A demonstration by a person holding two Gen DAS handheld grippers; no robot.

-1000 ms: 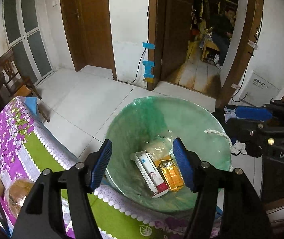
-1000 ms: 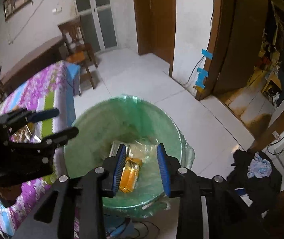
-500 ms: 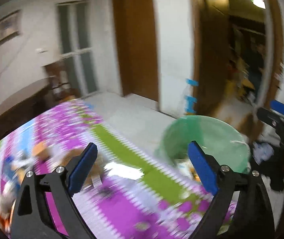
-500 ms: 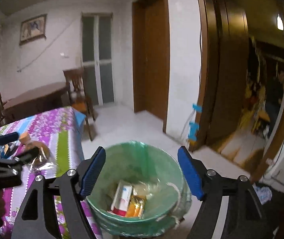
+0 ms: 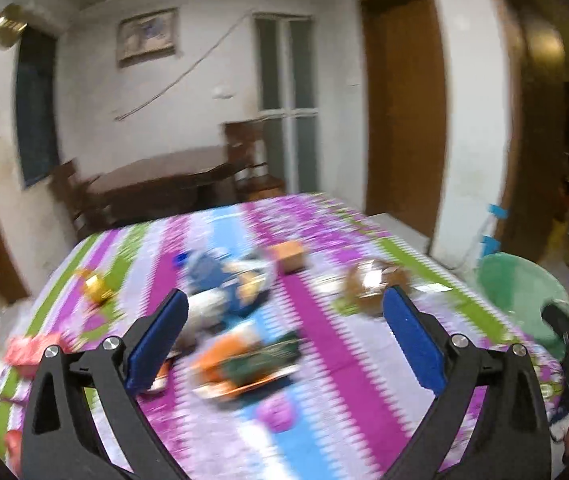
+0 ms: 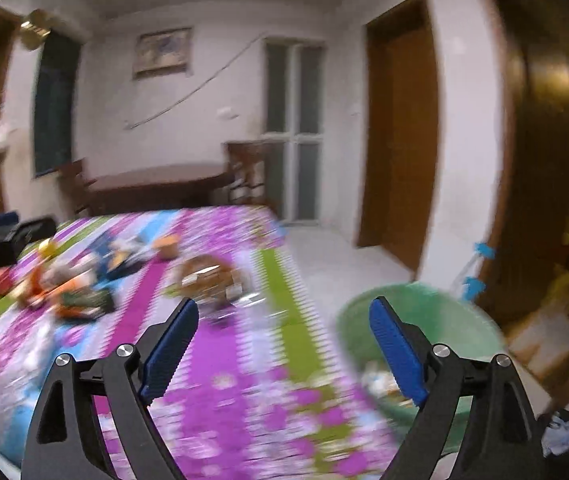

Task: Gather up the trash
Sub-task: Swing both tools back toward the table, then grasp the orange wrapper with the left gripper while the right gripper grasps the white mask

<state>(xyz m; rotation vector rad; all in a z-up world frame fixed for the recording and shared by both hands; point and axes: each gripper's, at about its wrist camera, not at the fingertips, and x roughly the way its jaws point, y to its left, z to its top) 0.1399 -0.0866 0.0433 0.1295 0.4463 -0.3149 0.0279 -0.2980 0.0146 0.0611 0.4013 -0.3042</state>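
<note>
Both views are blurred by motion. My left gripper (image 5: 284, 332) hangs over a table with a purple flowered cloth (image 5: 324, 344), its jaws still opening and nothing between them. Under it lie an orange and green packet (image 5: 244, 360), a blue and white wrapper (image 5: 224, 284), a small brown box (image 5: 290, 254) and a clear-wrapped brown item (image 5: 368, 284). The green-lined trash bin (image 5: 524, 300) stands off the table's right edge. My right gripper (image 6: 284, 344) is also opening and empty, over the cloth's corner beside the trash bin (image 6: 424, 320), which holds some litter.
A gold item (image 5: 98, 286) and red packets (image 5: 28, 350) lie at the table's left side. A dark wooden table with chairs (image 5: 164, 184) stands behind, by a glass door. Brown doors (image 6: 400, 140) are on the right, tiled floor (image 6: 332, 256) between. Dark clothes (image 6: 560, 432) lie near the bin.
Both grippers swung left from above the bin to over the table, and both jaws spread wider. The bin moved to the right edge of each view.
</note>
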